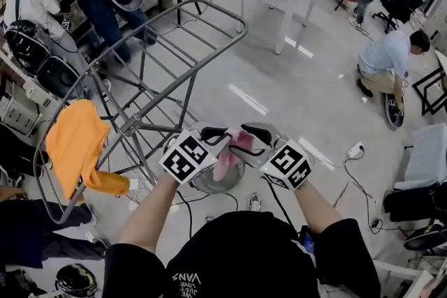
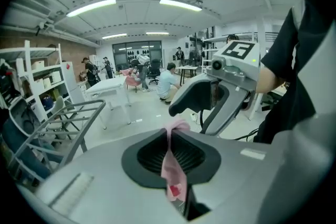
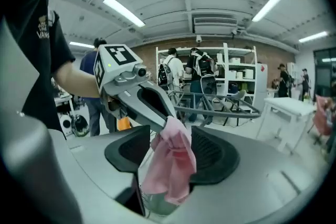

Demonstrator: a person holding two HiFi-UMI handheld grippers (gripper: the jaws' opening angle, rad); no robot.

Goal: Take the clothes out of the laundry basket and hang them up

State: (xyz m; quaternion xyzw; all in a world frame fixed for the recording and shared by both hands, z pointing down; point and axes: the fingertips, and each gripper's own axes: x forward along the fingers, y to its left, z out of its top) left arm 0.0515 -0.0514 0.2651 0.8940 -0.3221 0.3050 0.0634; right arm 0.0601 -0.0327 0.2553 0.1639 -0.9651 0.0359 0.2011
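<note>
Left gripper (image 2: 170, 139): jaws together, clamped on a thin fold of the pink garment (image 2: 172, 178). Right gripper (image 3: 168, 152): jaws apart, with the garment hanging loose between them from the left gripper's tip. The 2 grippers meet tip to tip in front of the person, above a round mesh basket (image 1: 206, 183) on the floor. To the left, a grey drying rack (image 1: 130, 125) carries 1 orange garment (image 1: 80, 143).

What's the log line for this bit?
left gripper: shut on small pink cloth | right gripper: open around cloth | orange garment: hung on grey metal rack
</note>
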